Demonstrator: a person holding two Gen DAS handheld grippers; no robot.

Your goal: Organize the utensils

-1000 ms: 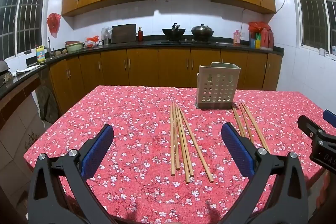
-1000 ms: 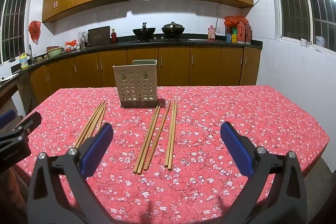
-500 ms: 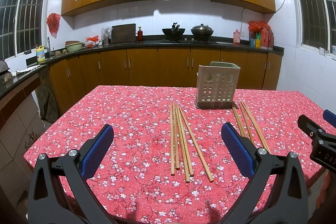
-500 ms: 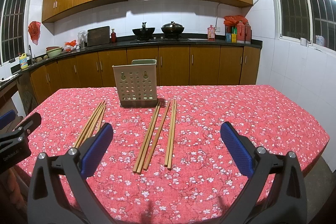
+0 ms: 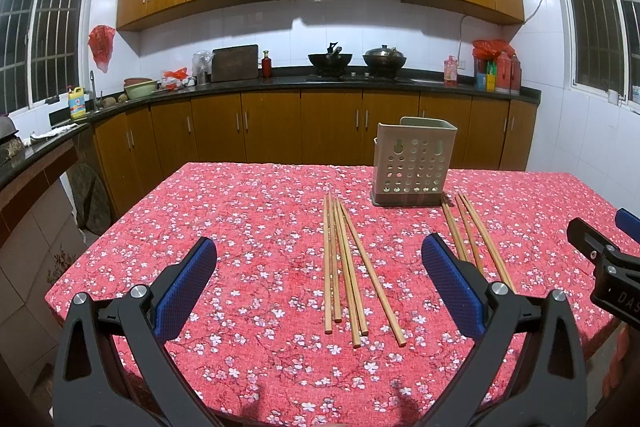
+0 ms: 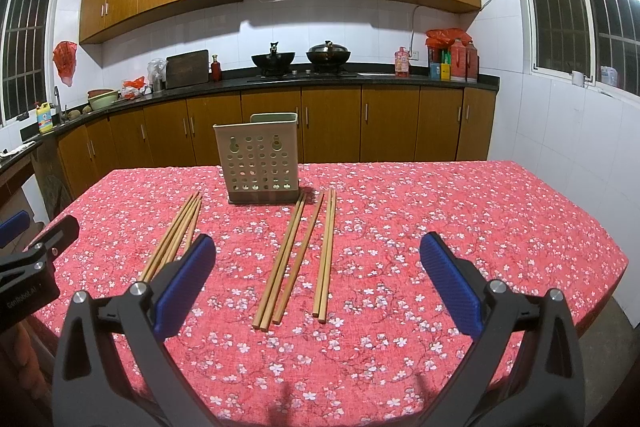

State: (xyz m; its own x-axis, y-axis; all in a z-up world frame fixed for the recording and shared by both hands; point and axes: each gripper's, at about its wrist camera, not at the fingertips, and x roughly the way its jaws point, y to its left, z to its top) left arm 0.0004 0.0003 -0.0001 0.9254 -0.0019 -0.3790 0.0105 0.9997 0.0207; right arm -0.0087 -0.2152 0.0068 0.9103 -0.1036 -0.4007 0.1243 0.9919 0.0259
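Left wrist view: the left gripper (image 5: 319, 277) was held above the near edge of the worktop (image 5: 248, 227), which was covered by a red floral cloth; its two blue-padded fingers (image 5: 186, 289) were spread wide apart with nothing between them. Ahead of it, a group of five wooden chopsticks (image 5: 346, 267) lay flat on the cloth, running roughly away from the camera, close together at the far ends and fanned slightly at the near ends. A second group of chopsticks (image 5: 474, 235) lay to the right, partly hidden behind the right-hand finger. A beige perforated utensil holder (image 5: 412, 163) stood upright at the far ends of the two groups, between them. Part of the right gripper (image 5: 608, 267) was seen at the right edge. Right wrist view: the right gripper (image 6: 318, 277) was likewise held over the near edge of the worktop (image 6: 460, 211), with fingers (image 6: 450, 281) spread wide and empty. Five chopsticks (image 6: 304, 255) lay directly ahead of it, three close together and two as a pair just to their right. The other group (image 6: 176, 233) lay to the left, its near ends hidden behind the left-hand finger. The utensil holder (image 6: 260, 163) stood upright beyond both groups, and part of the left gripper (image 6: 28, 267) showed at the left edge.
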